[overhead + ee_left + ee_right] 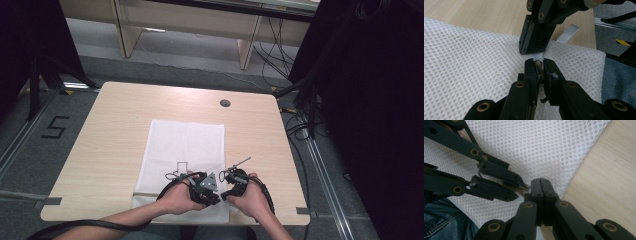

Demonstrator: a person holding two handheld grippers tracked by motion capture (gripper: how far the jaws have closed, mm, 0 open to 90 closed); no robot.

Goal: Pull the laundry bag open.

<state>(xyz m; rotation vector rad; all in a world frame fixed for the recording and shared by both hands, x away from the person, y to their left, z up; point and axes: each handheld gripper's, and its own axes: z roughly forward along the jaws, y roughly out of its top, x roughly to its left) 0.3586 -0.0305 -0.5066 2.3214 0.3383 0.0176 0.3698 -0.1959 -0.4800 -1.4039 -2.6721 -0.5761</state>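
A white mesh cloth [185, 145] lies flat on the wooden table [110, 140], and both grippers meet at its near right corner. In the left gripper view my left gripper [539, 63] has its jaws drawn close on a small tan piece [539, 65] at the mesh [474, 62] edge. The right gripper [533, 50] hangs just beyond it, tips at a white strip of fabric [541, 56]. In the right gripper view my right gripper [541, 185] is shut at the mesh [544, 147] border, beside the left gripper [521, 188]. From above, the left gripper [216, 196] and right gripper [227, 194] almost touch.
A round cable hole [225, 103] sits at the table's far side. Tape strips [47, 201] mark the near corners. Black drapes and cables [300, 125] stand to the right. The person's jeans [616, 82] show past the table's near edge.
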